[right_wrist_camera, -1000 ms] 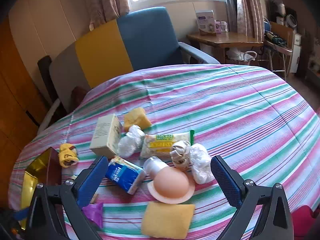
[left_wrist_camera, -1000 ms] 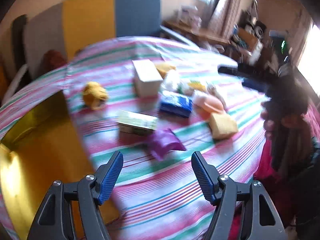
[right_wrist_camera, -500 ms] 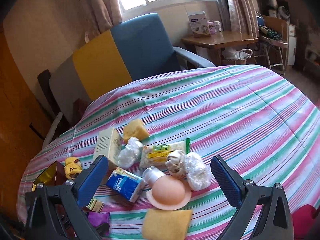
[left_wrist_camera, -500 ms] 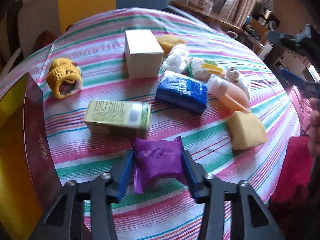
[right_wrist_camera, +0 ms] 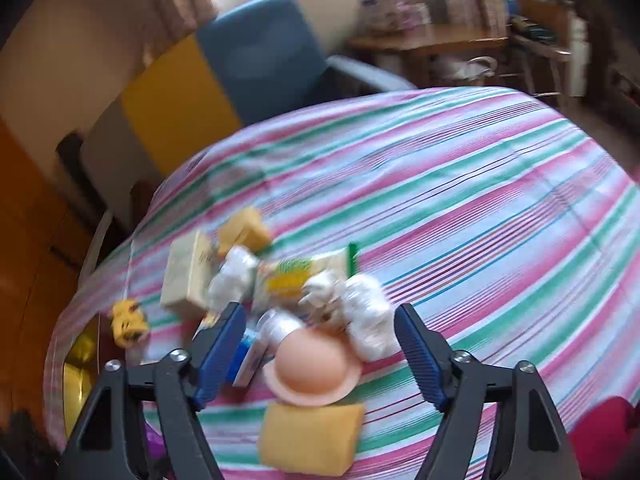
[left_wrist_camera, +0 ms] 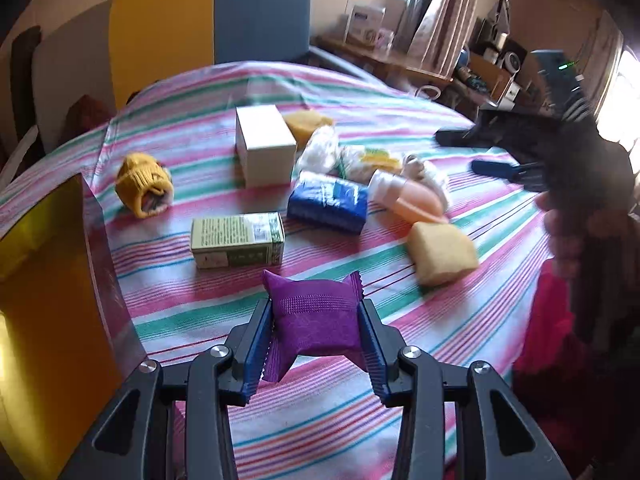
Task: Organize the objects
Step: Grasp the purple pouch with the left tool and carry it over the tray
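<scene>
My left gripper (left_wrist_camera: 314,332) is shut on a purple pouch (left_wrist_camera: 314,316) and holds it just above the striped tablecloth (left_wrist_camera: 180,312). A gold box (left_wrist_camera: 48,280) stands open at the left. My right gripper (right_wrist_camera: 320,354) is open and empty, hovering over a peach dome-shaped bottle (right_wrist_camera: 314,368) and a yellow sponge (right_wrist_camera: 310,438). The right gripper also shows at the right edge of the left wrist view (left_wrist_camera: 500,152).
On the cloth lie a green carton (left_wrist_camera: 238,246), a blue tissue pack (left_wrist_camera: 328,202), a white box (left_wrist_camera: 264,146), a yellow knitted toy (left_wrist_camera: 144,184), white wrapped bundles (right_wrist_camera: 366,320) and a snack packet (right_wrist_camera: 296,276). A blue and yellow chair (right_wrist_camera: 224,80) stands behind the table.
My left gripper closed on the purple pouch and lifted it slightly off the cloth. My right gripper moved down and closer over the peach bottle, still open.
</scene>
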The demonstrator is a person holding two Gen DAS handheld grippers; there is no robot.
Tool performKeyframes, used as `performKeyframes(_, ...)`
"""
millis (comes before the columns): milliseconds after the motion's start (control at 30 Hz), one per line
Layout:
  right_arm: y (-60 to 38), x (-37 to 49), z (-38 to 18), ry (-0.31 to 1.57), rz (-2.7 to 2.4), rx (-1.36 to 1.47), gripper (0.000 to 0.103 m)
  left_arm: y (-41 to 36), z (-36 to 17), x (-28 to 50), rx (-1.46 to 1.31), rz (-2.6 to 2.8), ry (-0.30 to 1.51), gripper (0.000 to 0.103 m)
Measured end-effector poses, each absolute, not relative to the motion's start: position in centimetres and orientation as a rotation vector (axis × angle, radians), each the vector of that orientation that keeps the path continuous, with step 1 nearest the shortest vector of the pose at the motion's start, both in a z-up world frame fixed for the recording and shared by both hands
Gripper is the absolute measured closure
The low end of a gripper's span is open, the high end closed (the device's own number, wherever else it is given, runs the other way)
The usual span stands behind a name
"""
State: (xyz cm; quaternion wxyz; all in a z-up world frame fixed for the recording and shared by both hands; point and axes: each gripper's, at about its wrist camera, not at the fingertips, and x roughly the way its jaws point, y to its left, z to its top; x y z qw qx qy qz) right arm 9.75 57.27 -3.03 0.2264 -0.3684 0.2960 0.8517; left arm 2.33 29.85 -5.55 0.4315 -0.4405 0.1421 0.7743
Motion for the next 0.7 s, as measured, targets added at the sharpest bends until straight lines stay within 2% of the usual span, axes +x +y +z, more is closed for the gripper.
performKeyframes(67,56.5,9.0,-3.4,0.796,2.389,-1.076,0.032,29.3,-5.1,2.5,-1.093,1.934,0.335,0.06)
performKeyframes(433,53.3,5.0,-8.2,0.436,2.315,-1.409,0.033,24.5,-2.7,1.4,-1.084,1.984,0.214,0.06)
performKeyframes(633,53.2,4.7,-9.0,0.31,2.279,-1.44,0.054,18.6,-1.5,-2.2,-1.098,2.131,0.132,0.06)
performKeyframes(700,53.2,4.9,-9.0,0.307,2.279,-1.433,0.056,16.0,-1.4,-4.3,-1.115,2.228,0.13,0.06)
